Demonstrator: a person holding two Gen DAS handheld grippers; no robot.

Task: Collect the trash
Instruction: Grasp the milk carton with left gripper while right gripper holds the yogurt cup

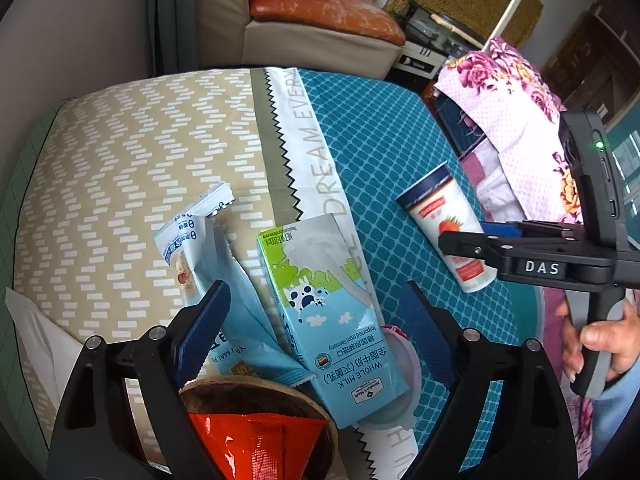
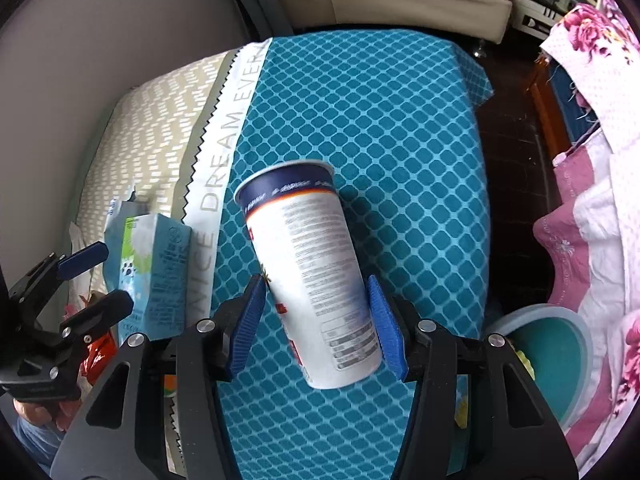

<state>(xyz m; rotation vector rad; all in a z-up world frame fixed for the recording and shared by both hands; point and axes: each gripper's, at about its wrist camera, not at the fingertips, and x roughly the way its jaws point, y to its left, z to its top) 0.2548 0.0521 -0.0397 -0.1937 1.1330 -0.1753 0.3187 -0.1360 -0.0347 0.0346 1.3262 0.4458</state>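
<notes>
The right gripper [image 2: 316, 320] pointed steeply down at frame centre, its fingers closed around the cup [image 2: 310, 276]. The left gripper [image 1: 316, 320] hung open over the milk carton [image 1: 328, 312].

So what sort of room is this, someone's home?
Most likely a home living room: a leather sofa stands behind the table, which wears a patterned cloth, and floral bedding is draped nearby. A milk carton and cup litter the table.
</notes>
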